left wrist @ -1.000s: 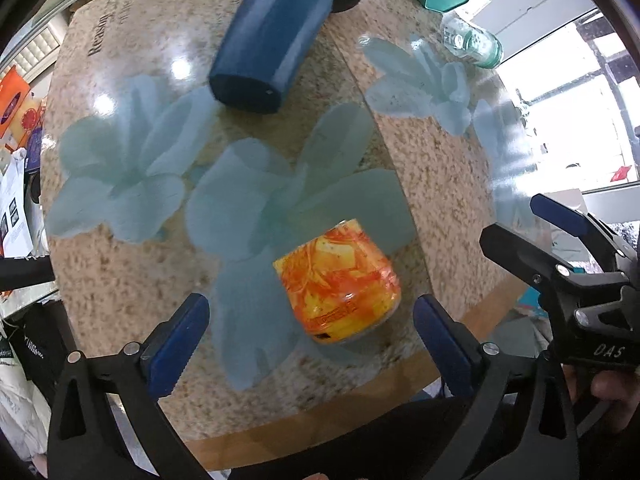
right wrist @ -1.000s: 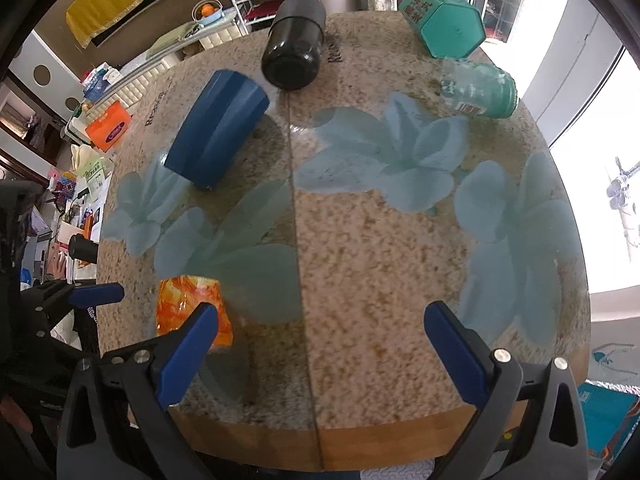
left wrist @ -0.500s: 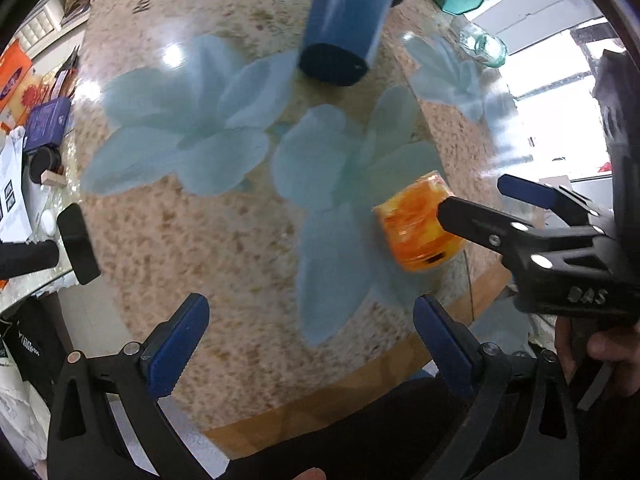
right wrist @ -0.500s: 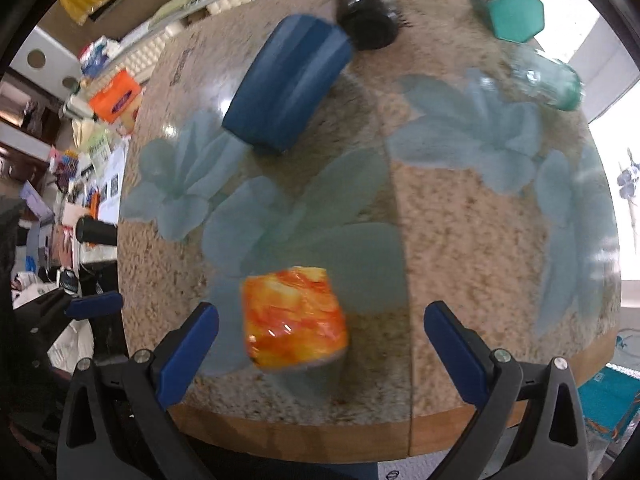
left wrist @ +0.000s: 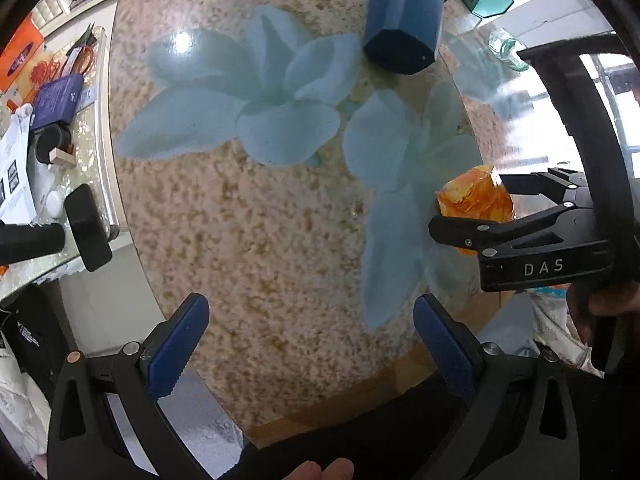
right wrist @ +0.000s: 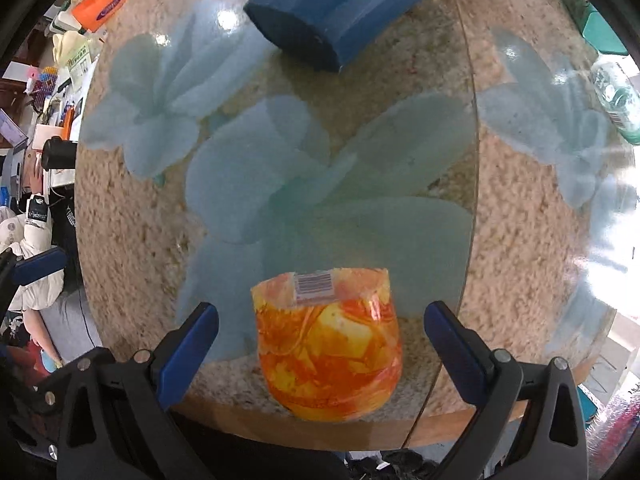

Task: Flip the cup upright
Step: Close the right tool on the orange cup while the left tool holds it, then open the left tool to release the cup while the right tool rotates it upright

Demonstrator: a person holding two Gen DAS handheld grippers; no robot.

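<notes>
Round speckled table point(right wrist: 520, 240) with pale flowers carries orange cup point(right wrist: 328, 344), blue cup point(right wrist: 344, 8).

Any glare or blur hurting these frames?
Left wrist: window at right blown out, specular spot on the table, speckle slightly smeared. Right wrist: orange cup sharp between the open right gripper, glare washing the table's right edge, strong fisheye bending.

orange cup point(right wrist: 328, 344) stands inverted between the open right tongs point(right wrist: 320, 340).
</notes>
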